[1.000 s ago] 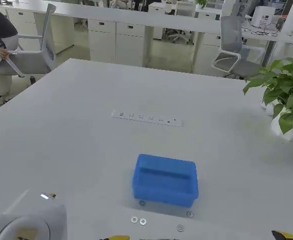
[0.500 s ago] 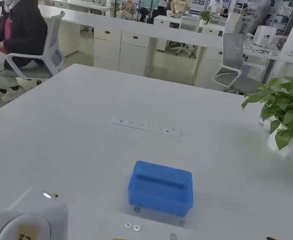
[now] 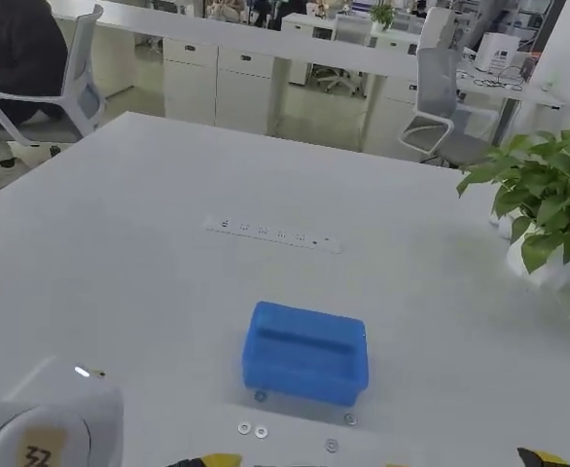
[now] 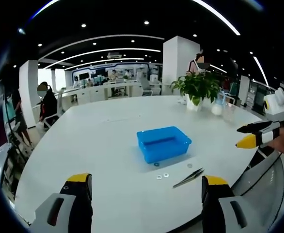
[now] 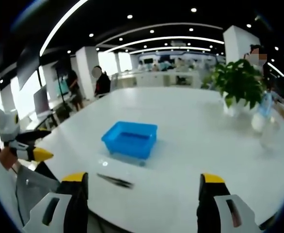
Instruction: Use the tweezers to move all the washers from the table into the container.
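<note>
Washers, small flat silver rings, lie loose on the broad white table. I can count five, all outside the blue rectangular plastic container and just on its near side. Whether anything lies inside it I cannot tell. The left gripper hovers over the table's near edge with its yellow-tipped black fingers spread wide and nothing between them. Ahead of those fingers, closer to the right-hand one, the slim dark metal tweezers lie flat on the table, untouched. Two washers sit near the tweezers' end, toward the left finger, and the container is farther ahead, roughly midway between the two fingers. The right gripper is likewise released, its fingers well apart and empty. From it the tweezers sit just ahead of the left-hand finger, with the container beyond them. Past the container a long white power strip lies on the table, and a leafy green potted plant stands far ahead of the right gripper's right-hand finger.
</note>
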Tool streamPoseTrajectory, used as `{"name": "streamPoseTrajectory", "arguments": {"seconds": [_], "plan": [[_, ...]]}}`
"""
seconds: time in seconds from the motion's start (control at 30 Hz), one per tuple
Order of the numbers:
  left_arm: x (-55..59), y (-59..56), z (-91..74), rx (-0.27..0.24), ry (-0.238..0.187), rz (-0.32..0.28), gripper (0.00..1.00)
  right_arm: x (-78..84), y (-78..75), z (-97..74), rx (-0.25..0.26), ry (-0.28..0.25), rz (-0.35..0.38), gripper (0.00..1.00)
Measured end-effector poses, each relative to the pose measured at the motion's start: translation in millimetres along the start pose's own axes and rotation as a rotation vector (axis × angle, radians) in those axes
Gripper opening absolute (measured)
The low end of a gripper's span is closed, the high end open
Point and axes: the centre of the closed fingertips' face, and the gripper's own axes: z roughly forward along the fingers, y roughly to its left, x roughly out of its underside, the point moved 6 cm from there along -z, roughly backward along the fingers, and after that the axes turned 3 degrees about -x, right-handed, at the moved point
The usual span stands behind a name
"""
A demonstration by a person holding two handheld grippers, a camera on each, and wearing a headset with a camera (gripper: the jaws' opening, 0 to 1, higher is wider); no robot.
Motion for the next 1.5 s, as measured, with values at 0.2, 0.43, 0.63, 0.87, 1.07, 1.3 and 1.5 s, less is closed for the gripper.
{"name": "streamPoseTrajectory", "arguments": {"seconds": [0.2, 0.43, 0.63, 0.87, 1.07, 1.3, 1.5], "plan": [[-0.4, -0.5, 2.2, 0.006, 0.009, 0.016, 0.96, 2.2, -0.1, 2.6, 0.003, 0.011, -0.009, 0.93], [0.8, -2.1, 7.4, 0.024, 0.025, 0.035, 0.94, 4.1, -1.2, 5.1, -0.003, 0.021, -0.008, 0.93], [0.2, -5.0, 14.7, 0.042, 0.029, 0.050, 0.91, 4.9, -0.7, 7.2, -0.007, 0.032, -0.021, 0.92], [1.2, -19.0, 26.9, 0.156, 0.051, 0.078, 0.76, 6.4, -2.6, 8.7, -0.004, 0.039, -0.015, 0.90], [1.2, -29.7, 40.4, 0.259, 0.074, 0.103, 0.57, 9.7, -2.7, 8.9, -0.003, 0.052, -0.008, 0.90], [10.4, -40.6, 62.1, 0.382, 0.149, 0.250, 0.38, 13.0, -2.7, 7.9, 0.001, 0.065, 0.001, 0.89], [23.3, -49.3, 83.2, 0.455, 0.188, 0.317, 0.28, 14.8, -2.6, 8.6, 0.004, 0.076, 0.004, 0.89]]}}
